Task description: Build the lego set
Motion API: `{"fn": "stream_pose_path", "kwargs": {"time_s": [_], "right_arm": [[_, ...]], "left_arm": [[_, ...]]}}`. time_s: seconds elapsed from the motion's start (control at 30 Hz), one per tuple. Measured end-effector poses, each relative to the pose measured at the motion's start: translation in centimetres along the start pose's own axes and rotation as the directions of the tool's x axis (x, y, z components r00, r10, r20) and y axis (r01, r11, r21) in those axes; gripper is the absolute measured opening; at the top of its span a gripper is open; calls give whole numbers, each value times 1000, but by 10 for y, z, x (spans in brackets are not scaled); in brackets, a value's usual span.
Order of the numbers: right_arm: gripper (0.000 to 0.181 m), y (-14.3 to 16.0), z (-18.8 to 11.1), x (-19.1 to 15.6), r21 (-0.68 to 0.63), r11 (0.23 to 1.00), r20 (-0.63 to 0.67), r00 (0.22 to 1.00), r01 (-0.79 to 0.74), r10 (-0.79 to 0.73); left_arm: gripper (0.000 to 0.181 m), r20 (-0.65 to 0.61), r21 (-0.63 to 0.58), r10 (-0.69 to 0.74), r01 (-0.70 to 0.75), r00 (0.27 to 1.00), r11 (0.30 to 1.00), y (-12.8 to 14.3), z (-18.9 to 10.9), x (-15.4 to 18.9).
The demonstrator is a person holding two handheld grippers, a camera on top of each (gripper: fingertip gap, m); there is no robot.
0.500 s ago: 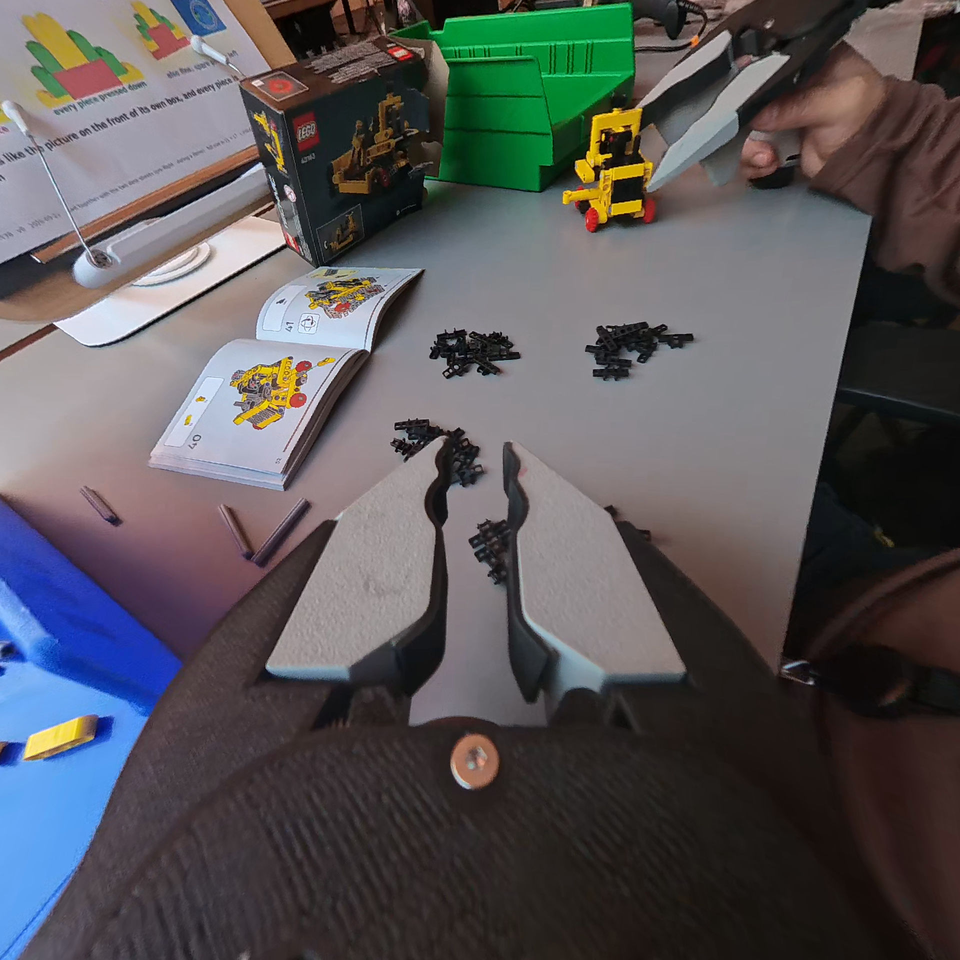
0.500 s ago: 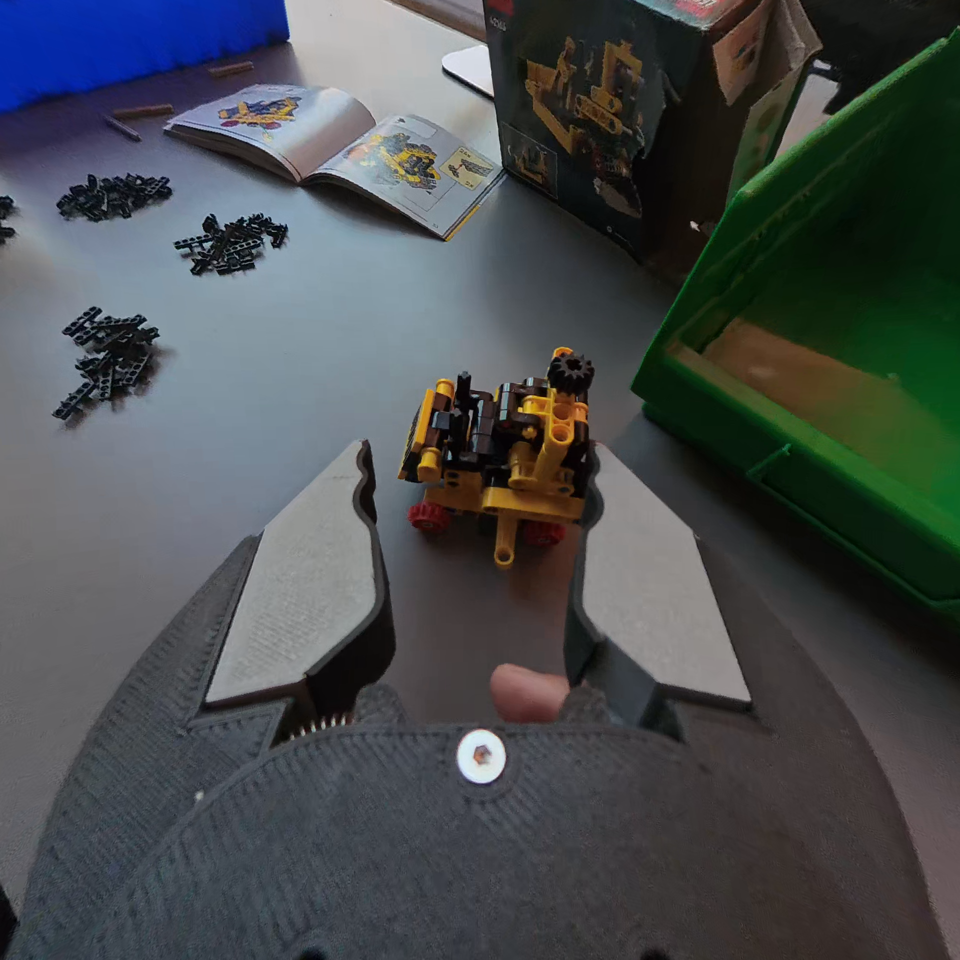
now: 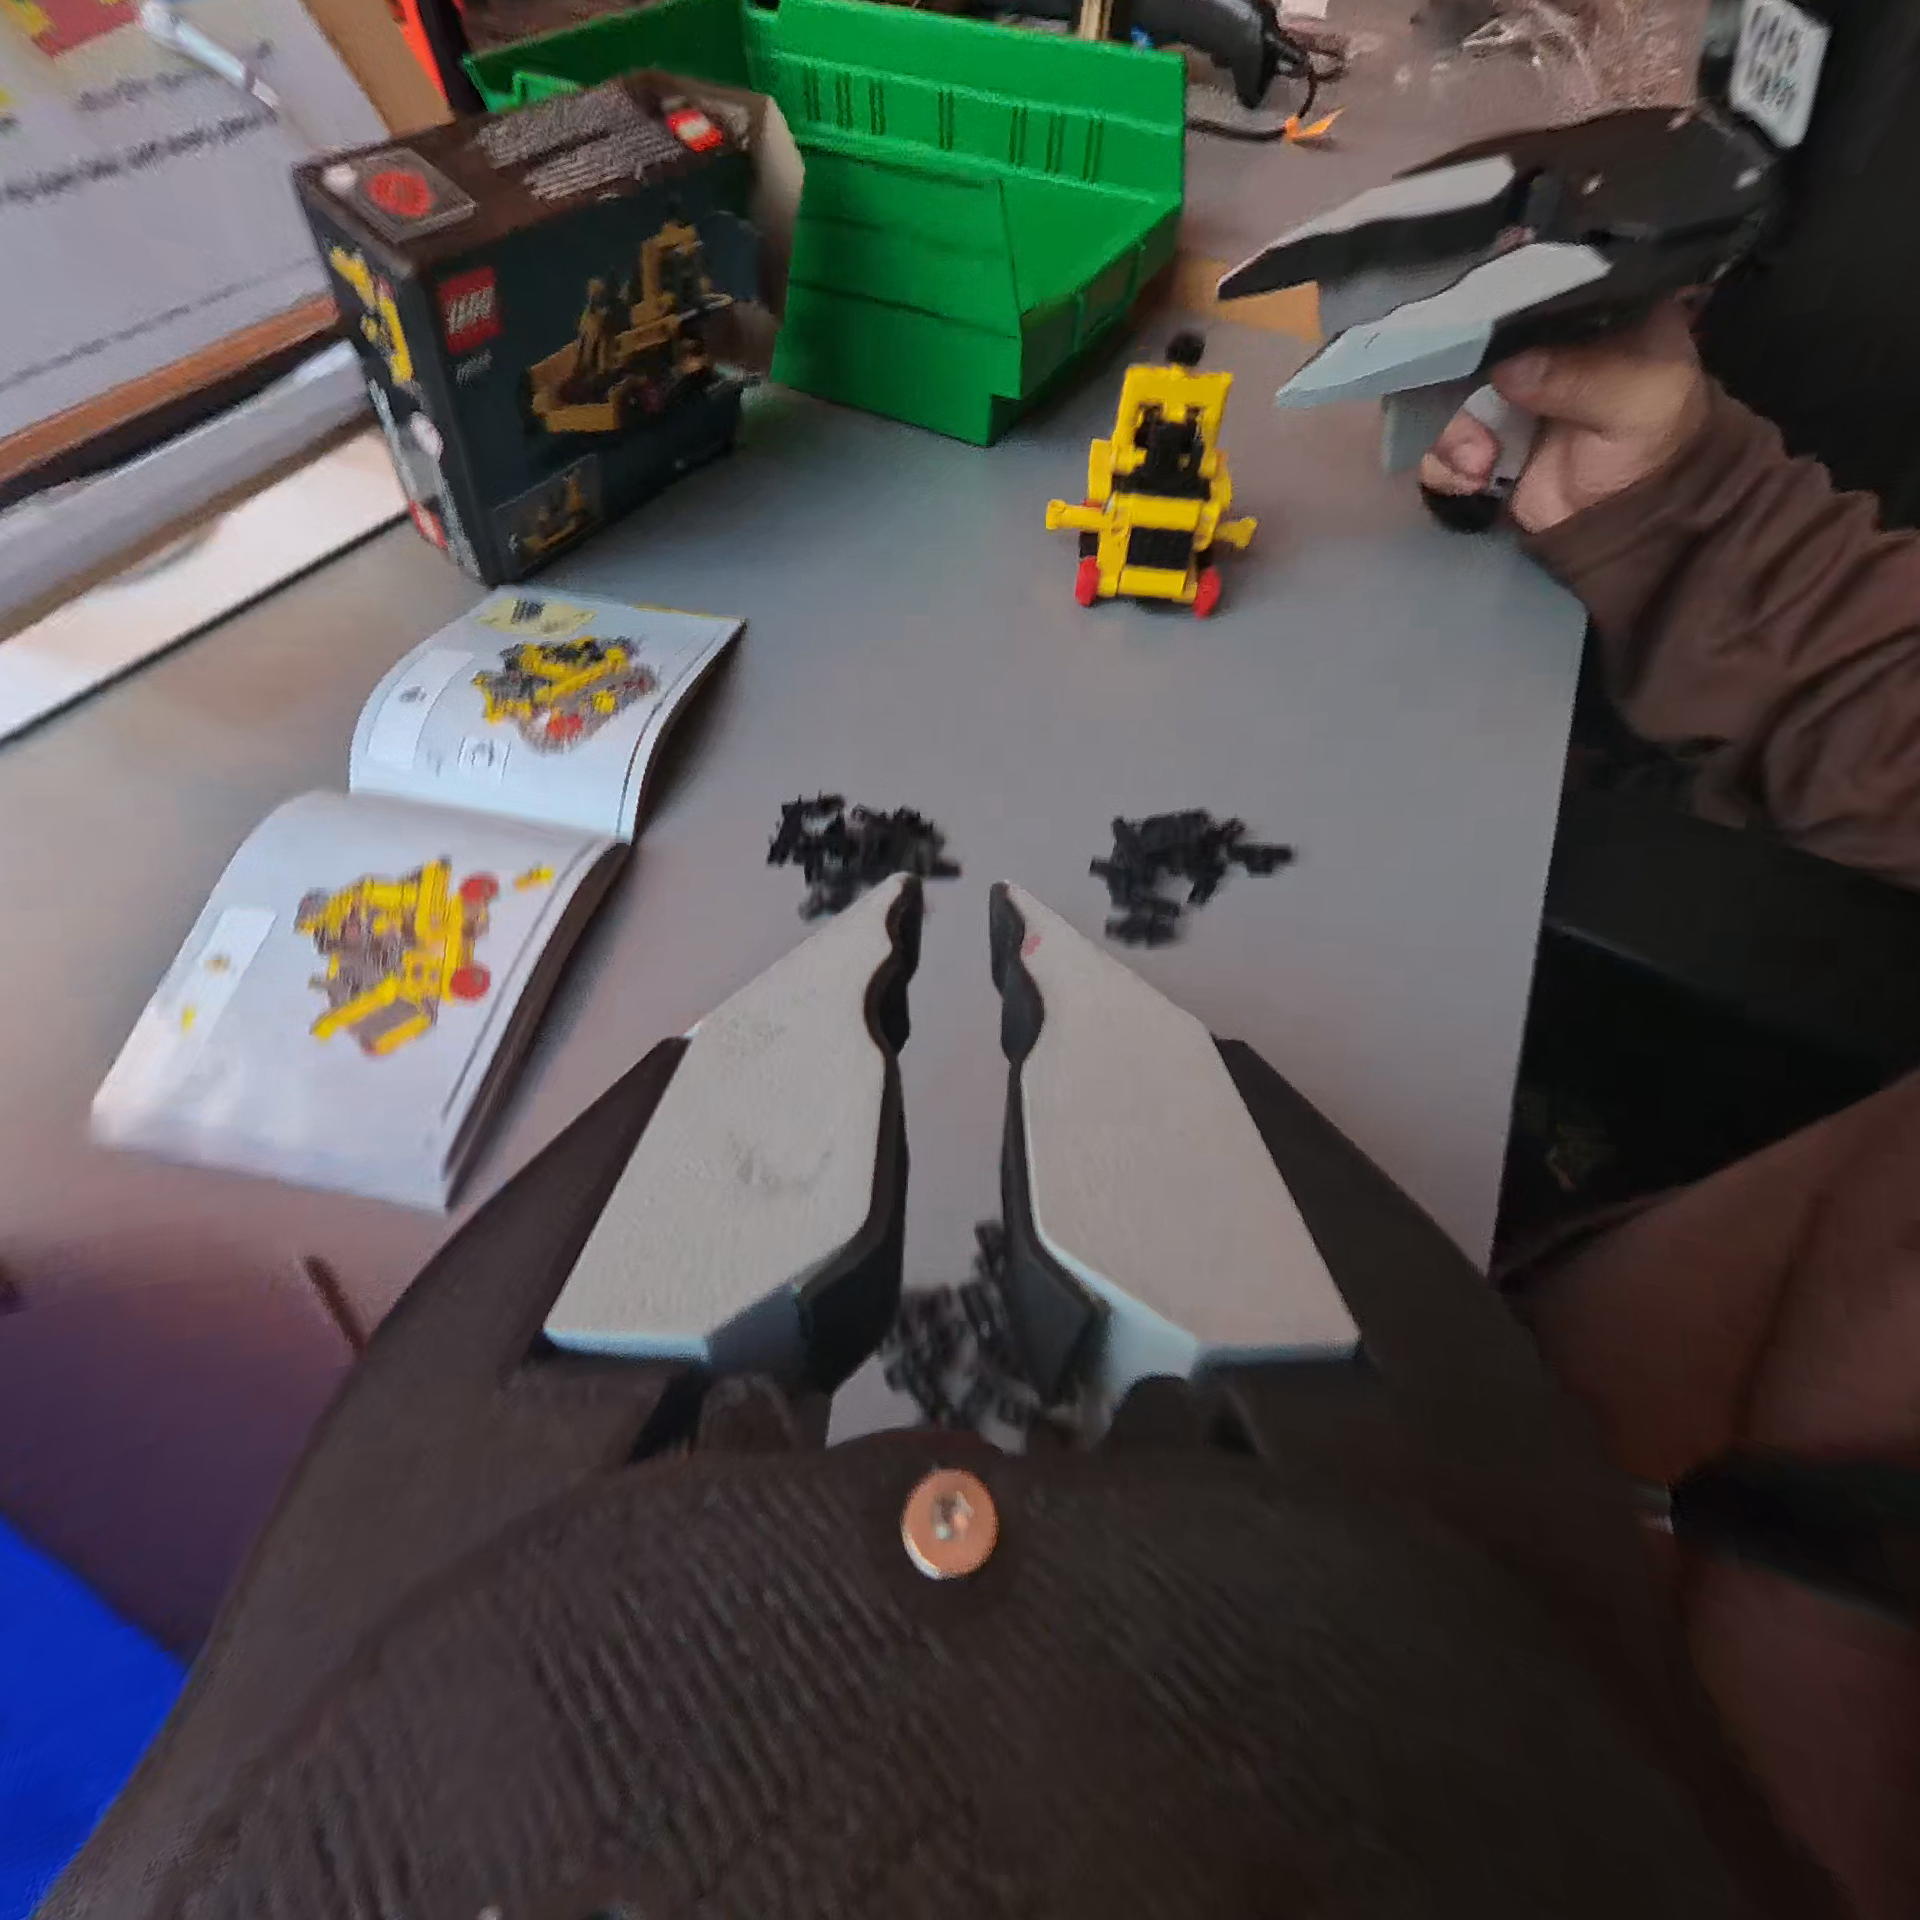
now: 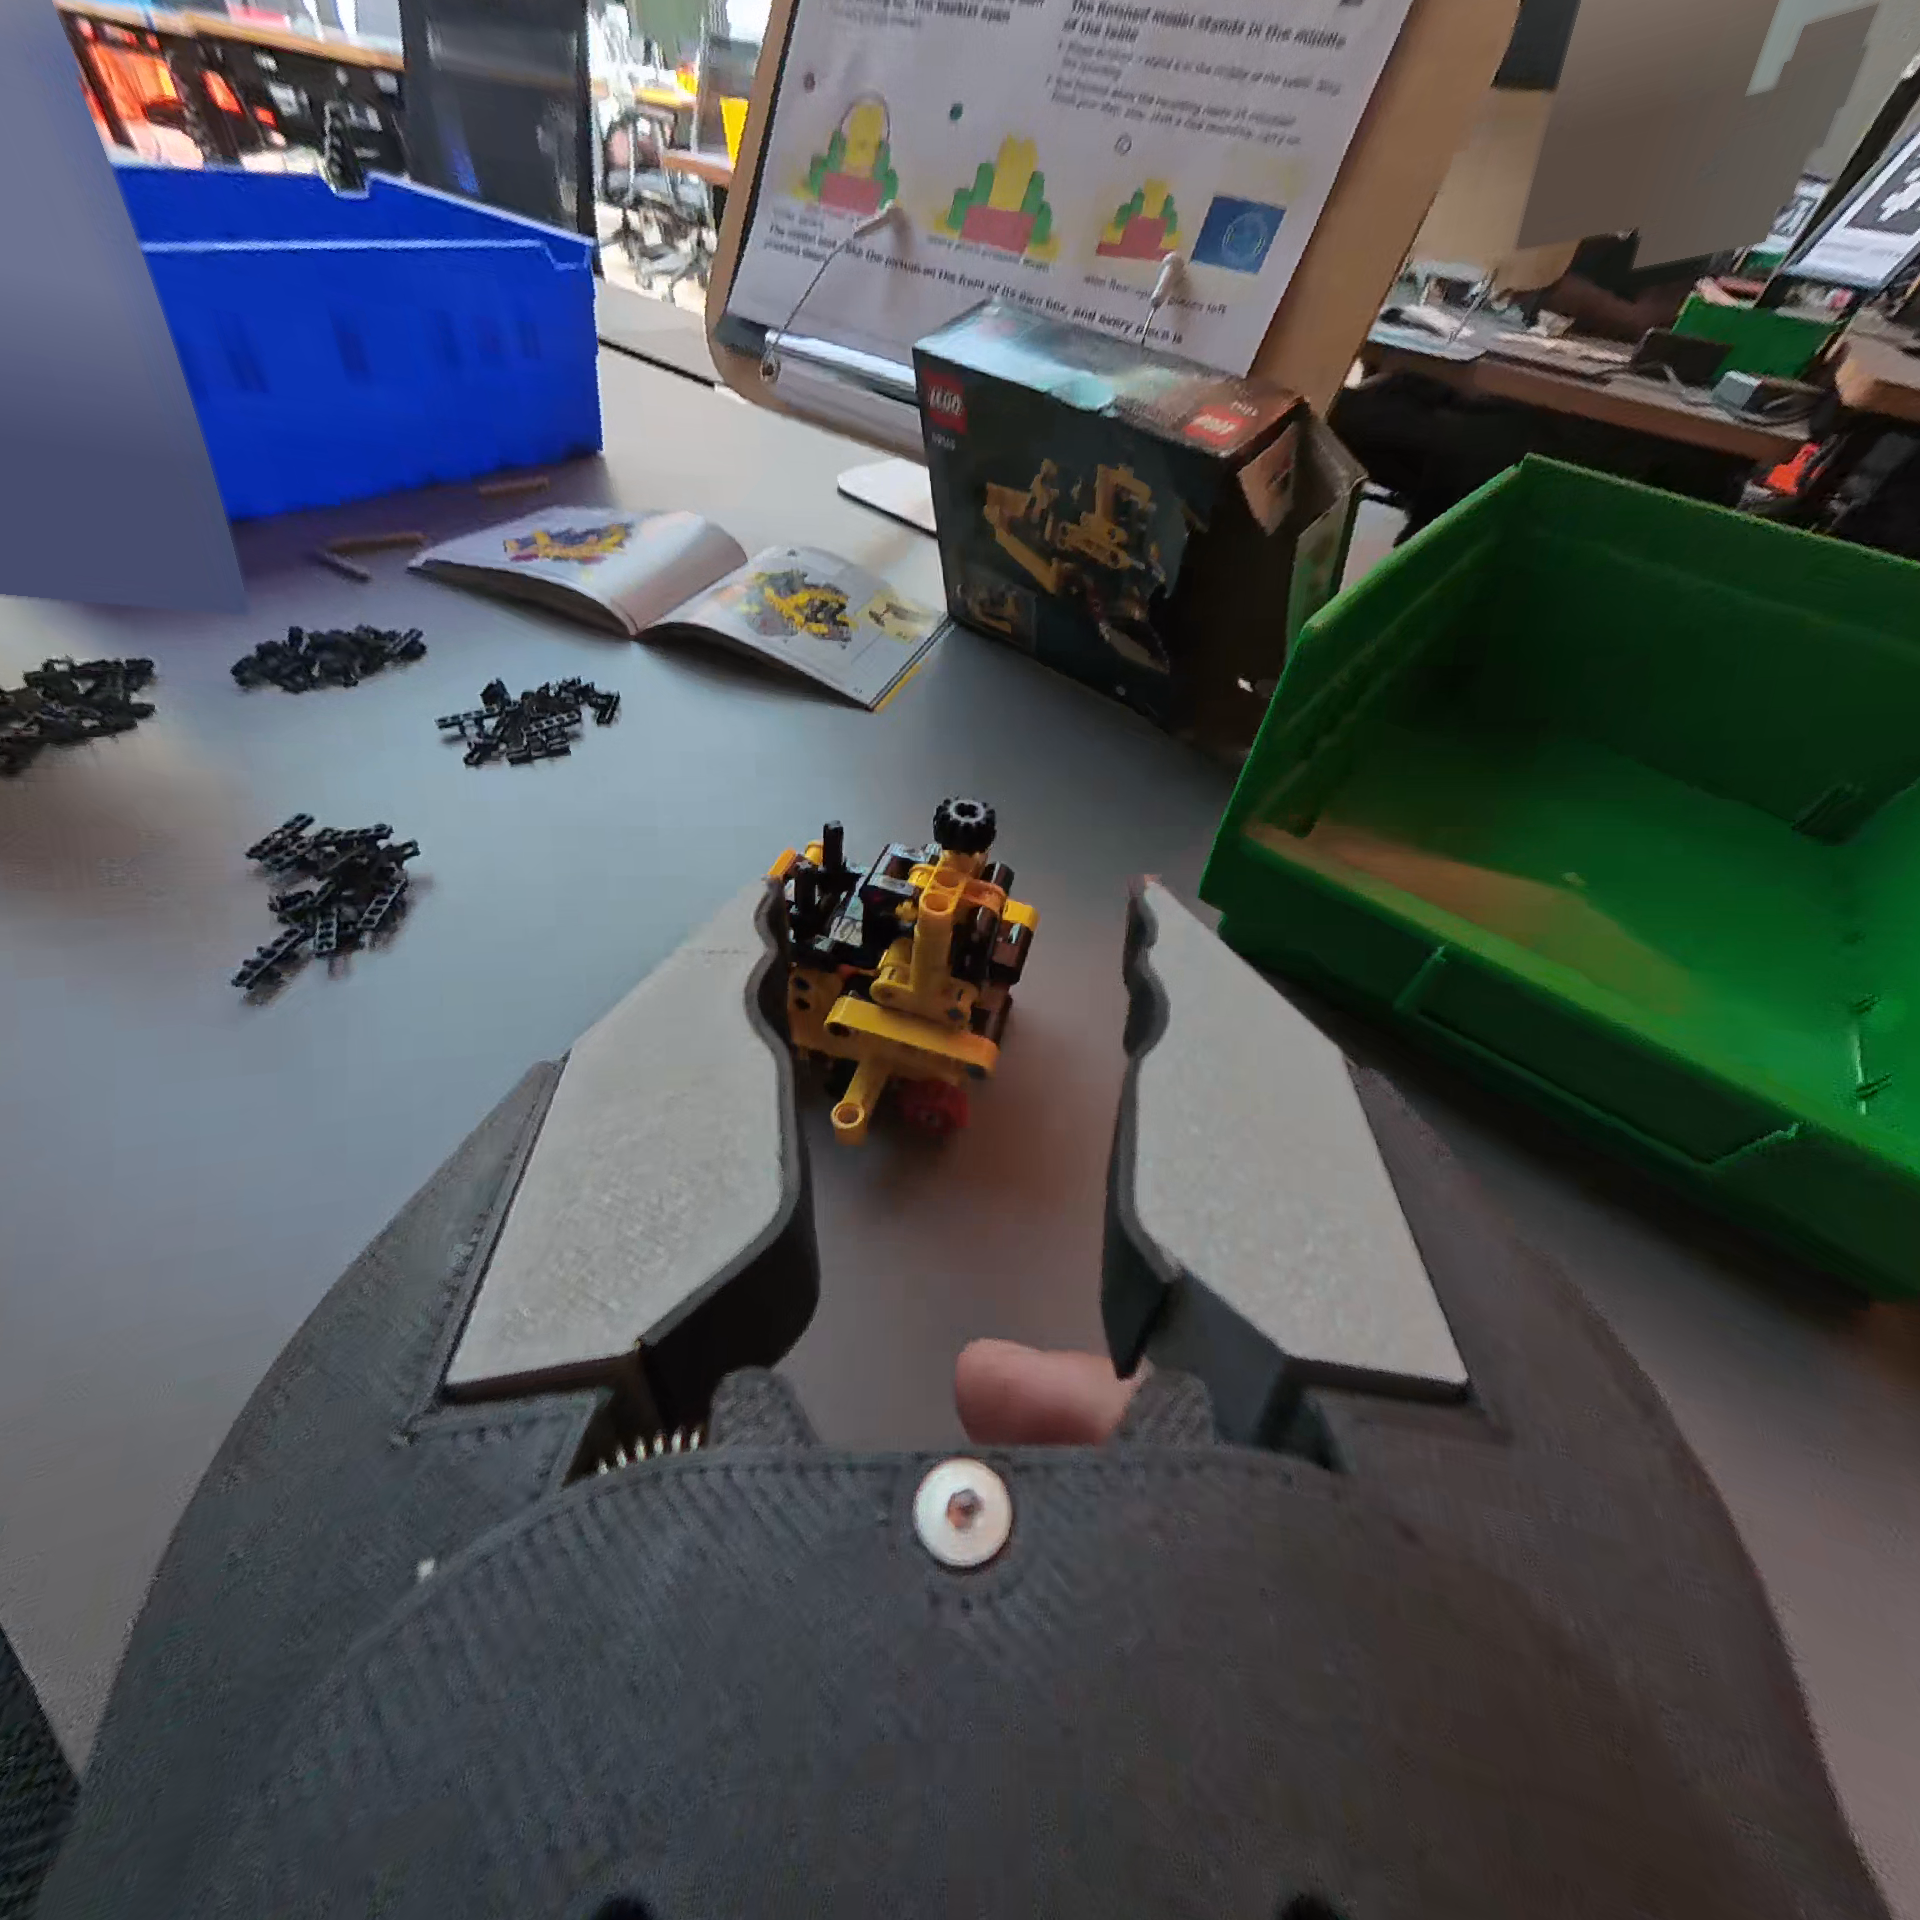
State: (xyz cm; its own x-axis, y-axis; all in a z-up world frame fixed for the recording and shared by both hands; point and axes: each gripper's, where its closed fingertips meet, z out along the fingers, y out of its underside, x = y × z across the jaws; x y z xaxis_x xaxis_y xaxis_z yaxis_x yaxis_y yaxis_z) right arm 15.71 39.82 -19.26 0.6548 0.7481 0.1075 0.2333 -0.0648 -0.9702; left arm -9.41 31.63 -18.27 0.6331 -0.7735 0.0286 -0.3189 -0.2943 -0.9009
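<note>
Sitting upright at centre of right wrist frame: half-built yellow-and-black model (image 4: 904,966) on grey bench (image 4: 582,883), red wheels underneath, black gear on top, yellow pin jutting toward camera. Hovering around it, right tool (image 4: 951,904), released, fingers spread wide, empty. Hanging low over black link piles (image 3: 862,847), left tool (image 3: 954,894), nearly clenched, narrow gap, gripping nothing. Lying open at left: instruction booklet (image 3: 416,904).

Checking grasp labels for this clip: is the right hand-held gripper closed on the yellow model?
No, the right hand-held gripper is open, with the yellow model standing free on the table.
</note>
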Motion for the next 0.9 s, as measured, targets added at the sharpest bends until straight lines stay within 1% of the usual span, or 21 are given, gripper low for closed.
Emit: {"fn": "stream_pose_path", "kwargs": {"time_s": [0.03,0.1,0.13,0.2,0.27,0.33,0.43,0.47,0.53,0.57,0.63,0.7,0.8,0.9], "right_arm": [[59,-1,0,1,11,1000,-6,1000,3,-3],[60,1,1,-1,-4,1000,1,1000,16,-16],[60,1,2,-2,-9,1000,-3,1000,27,-27],[58,2,1,-3,-12,998,-21,998,59,-60],[55,2,1,-4,-19,997,-36,996,80,-81],[53,6,2,4,-46,997,-77,994,70,-73],[54,13,1,21,-82,997,-153,988,0,-13],[54,13,0,25,-76,997,-160,987,-27,15],[54,12,-2,28,-56,996,-155,986,-71,62],[53,11,-2,29,-50,995,-147,986,-87,78],[54,12,-1,27,-53,993,-117,988,-106,99],[58,15,3,19,-81,990,-44,993,-114,111],[60,23,9,4,-157,980,75,988,-119,132],[53,36,11,-14,-256,961,172,974,-102,149]], "left_arm": [[6,-17,2,8,-8,1000,1000,-15,7,0],[2,-40,-22,8,-9,999,1000,-38,28,-6],[3,-36,-55,4,-6,999,998,-45,41,-13],[7,28,-128,17,-13,999,992,-50,70,-37],[4,123,-203,38,-13,992,979,-46,96,-68],[0,164,-265,-1,45,986,963,-37,120,-89],[5,233,-405,22,77,972,911,-8,141,-117],[8,256,-460,52,75,965,885,4,143,-126],[3,261,-542,83,75,962,837,25,145,-133],[0,250,-513,69,71,966,855,22,146,-131],[0,247,-534,83,64,966,843,27,142,-132],[0,236,-544,104,43,966,838,28,139,-131],[0,189,-576,133,1,973,817,31,135,-125],[0,131,-602,153,-44,979,797,35,128,-119]]}}
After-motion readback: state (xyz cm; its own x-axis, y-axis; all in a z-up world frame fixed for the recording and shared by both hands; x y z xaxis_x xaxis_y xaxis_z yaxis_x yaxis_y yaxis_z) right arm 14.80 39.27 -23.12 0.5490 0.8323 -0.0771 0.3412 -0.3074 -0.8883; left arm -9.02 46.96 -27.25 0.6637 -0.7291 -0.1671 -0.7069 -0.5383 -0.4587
